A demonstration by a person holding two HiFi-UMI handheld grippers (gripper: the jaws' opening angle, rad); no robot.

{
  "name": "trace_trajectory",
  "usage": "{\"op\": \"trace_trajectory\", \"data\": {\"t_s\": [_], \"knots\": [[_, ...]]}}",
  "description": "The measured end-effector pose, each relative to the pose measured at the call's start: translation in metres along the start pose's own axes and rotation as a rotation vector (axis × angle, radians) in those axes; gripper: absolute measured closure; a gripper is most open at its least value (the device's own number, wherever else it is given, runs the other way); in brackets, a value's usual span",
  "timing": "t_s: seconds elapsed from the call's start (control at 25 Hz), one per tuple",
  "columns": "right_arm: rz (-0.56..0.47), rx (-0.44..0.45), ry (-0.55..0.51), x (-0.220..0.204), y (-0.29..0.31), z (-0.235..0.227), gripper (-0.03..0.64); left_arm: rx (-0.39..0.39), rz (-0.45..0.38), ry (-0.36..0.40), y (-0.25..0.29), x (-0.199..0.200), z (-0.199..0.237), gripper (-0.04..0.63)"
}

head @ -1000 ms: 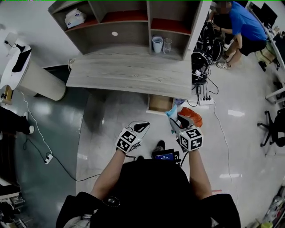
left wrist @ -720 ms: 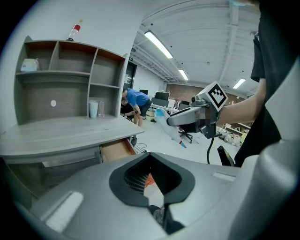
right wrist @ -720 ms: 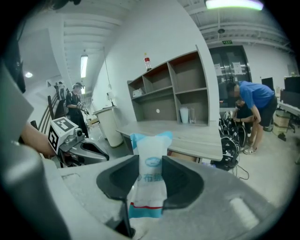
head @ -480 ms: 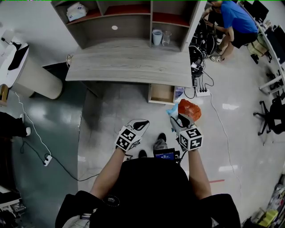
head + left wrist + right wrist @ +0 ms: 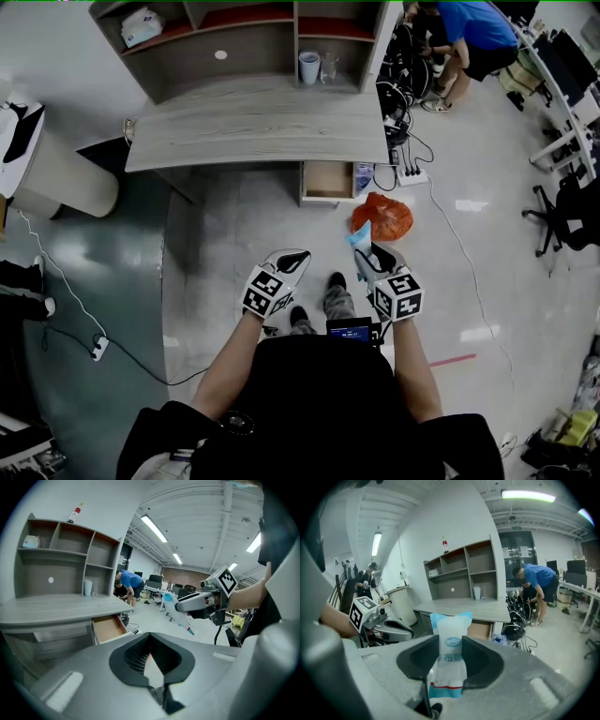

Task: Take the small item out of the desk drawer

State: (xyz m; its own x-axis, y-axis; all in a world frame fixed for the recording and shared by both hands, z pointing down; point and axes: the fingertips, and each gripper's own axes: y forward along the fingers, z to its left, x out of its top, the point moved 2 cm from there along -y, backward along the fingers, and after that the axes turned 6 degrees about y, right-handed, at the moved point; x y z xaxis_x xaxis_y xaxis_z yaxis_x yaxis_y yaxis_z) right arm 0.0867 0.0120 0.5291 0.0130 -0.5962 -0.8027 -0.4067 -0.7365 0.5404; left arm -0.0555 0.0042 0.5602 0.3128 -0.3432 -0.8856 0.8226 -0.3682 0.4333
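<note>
Holding the packet (image 5: 451,625) upright in my right claw (image 5: 449,643); the open drawer (image 5: 328,178) lies ahead, well apart; my left claw (image 5: 150,637) is closed and empty.

Two claws: the left claw (image 5: 302,255) and the right claw (image 5: 367,255). One blue-and-white packet (image 5: 359,237). One counter (image 5: 253,131), with one drawer (image 5: 327,180) under its front edge, near the right corner. One shelf unit (image 5: 244,42) along the counter's back edge, with two drinking vessels in it, a white cup (image 5: 308,67) and a clear glass (image 5: 329,67), one tissue box (image 5: 142,25), and one bottle (image 5: 445,544) on top. On the floor, one orange bag (image 5: 382,217) and one power strip (image 5: 411,176). One person in a blue shirt (image 5: 473,28) beyond the counter's right end.
</note>
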Motion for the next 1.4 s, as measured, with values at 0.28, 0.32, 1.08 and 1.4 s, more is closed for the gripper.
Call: {"op": "trace_trajectory", "data": {"t_s": [0.28,0.32,1.08,1.4], "knots": [[0.001,0.015,-0.006,-0.003,-0.012,-0.004,0.468,0.004,-0.022,-0.002,0.009,0.011,-0.015,0.595],[-0.001,0.023,-0.009,-0.001,-0.012,-0.005,0.468,0.01,-0.025,-0.004,0.01,0.013,-0.015,0.595],[-0.03,0.133,-0.044,0.006,-0.027,-0.027,0.468,0.077,0.002,0.038,0.029,0.032,-0.048,0.595],[-0.024,0.141,-0.056,0.005,-0.033,-0.025,0.468,0.085,0.003,0.043,0.026,0.035,-0.054,0.595]]}}
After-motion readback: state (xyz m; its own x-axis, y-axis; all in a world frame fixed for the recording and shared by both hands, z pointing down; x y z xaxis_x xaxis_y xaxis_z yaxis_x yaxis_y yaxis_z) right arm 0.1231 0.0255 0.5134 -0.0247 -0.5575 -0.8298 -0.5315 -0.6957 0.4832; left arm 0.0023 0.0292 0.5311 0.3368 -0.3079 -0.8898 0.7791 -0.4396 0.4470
